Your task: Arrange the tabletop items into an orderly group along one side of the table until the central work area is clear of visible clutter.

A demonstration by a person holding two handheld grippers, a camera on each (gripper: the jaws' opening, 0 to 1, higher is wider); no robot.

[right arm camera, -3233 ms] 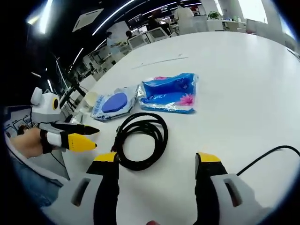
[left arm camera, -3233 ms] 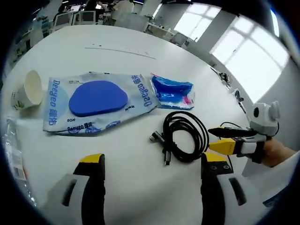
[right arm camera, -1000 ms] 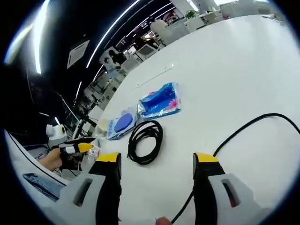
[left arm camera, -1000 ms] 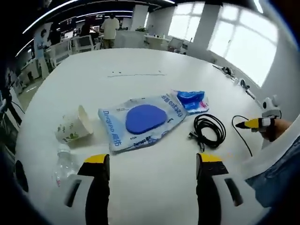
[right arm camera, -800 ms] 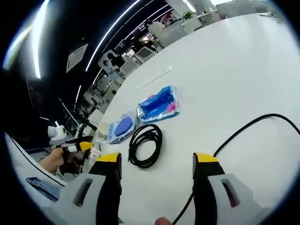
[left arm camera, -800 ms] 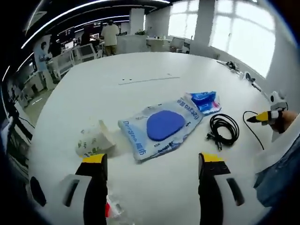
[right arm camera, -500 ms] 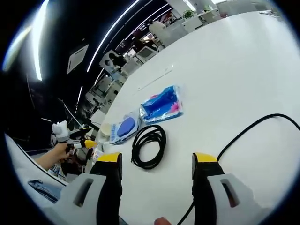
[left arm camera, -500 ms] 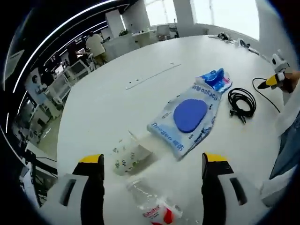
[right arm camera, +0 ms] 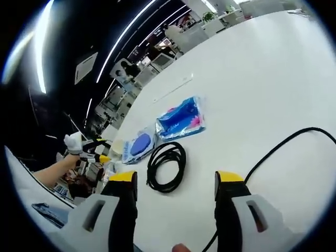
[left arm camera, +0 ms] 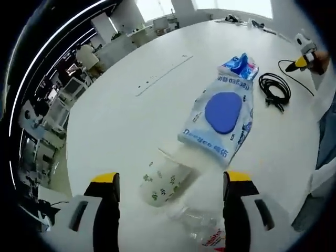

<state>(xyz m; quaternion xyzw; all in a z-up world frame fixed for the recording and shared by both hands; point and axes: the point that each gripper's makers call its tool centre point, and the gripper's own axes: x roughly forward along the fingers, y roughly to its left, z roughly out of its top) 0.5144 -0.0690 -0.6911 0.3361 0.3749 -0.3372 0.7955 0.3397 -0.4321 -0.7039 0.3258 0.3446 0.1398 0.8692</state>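
Observation:
A paper cup (left arm camera: 165,181) lies on its side on the white table (left arm camera: 115,121), just ahead of my open left gripper (left arm camera: 170,179). A crushed clear bottle (left arm camera: 202,229) lies beside the cup, low between the jaws. Beyond them lie a blue and white wipes pack (left arm camera: 223,118), a blue tissue pack (left arm camera: 239,65) and a coiled black cable (left arm camera: 275,89). My right gripper (right arm camera: 176,179) is open and empty, with the coiled cable (right arm camera: 167,167) just ahead of it. Farther on are the tissue pack (right arm camera: 181,119), the wipes pack (right arm camera: 137,144) and the cup (right arm camera: 116,148).
A loose black cord (right arm camera: 273,152) curves across the table to the right of the right gripper. A thin strip (left arm camera: 160,76) lies on the far side of the table. A person's hand (right arm camera: 63,168) holds the left gripper at the table's edge. Desks and people stand beyond.
The left gripper view has swung from the cable and packs toward the cup and bottle, which now sit close to its jaws. The right gripper view has hardly shifted. The items lie where they were.

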